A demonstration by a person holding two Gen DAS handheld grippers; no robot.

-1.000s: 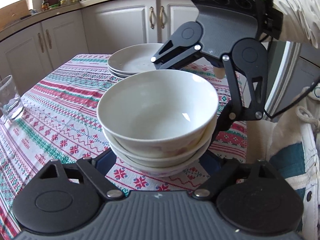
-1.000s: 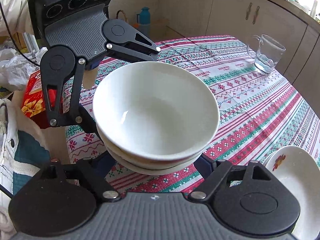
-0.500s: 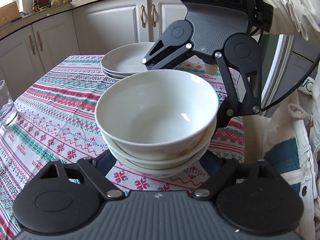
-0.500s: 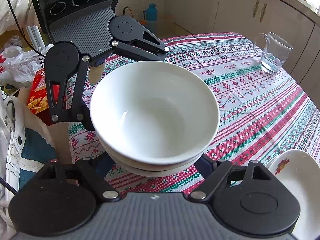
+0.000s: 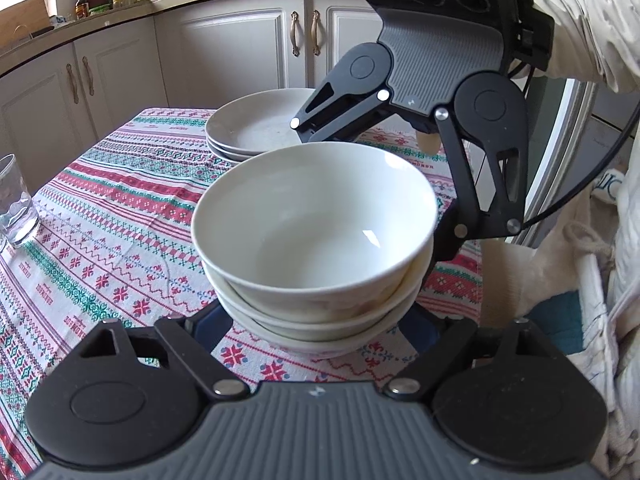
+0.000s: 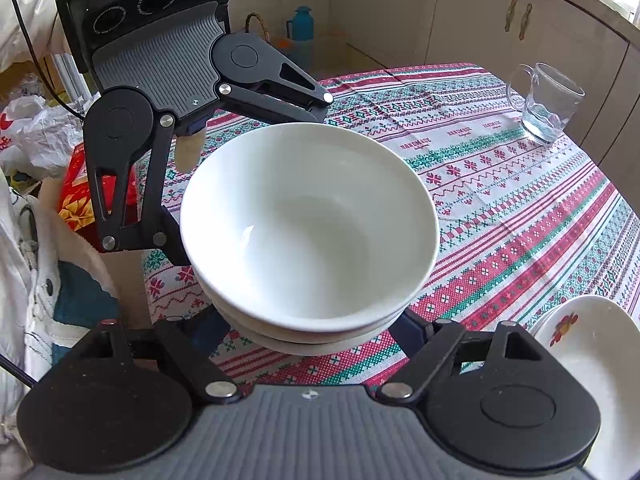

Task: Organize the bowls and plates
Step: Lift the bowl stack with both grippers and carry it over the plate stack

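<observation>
Two grippers flank a nested stack of white bowls (image 5: 316, 240) from opposite sides. The left gripper (image 5: 320, 320) has its fingers spread wide to either side of the stack's base, and the right gripper (image 6: 316, 324) does the same from the far side. The fingertips are hidden under the bowl rims in both wrist views, so I cannot tell whether the pads press on the stack or merely bracket it, nor whether the stack rests on the patterned tablecloth (image 5: 120, 240) or hangs just above it.

By my count at least three bowls are nested there, so gathering the bowls looks largely done. Farther back in the left wrist view, a stack of plates (image 5: 252, 128) sits near the table's far edge, already piled together. In the right wrist view, a flower-printed dish (image 6: 584, 344) lies apart at the near right edge, not yet joined to any pile; that seems to be what remains. A glass mug (image 6: 548, 104) stands well away at the far side of the table.
</observation>
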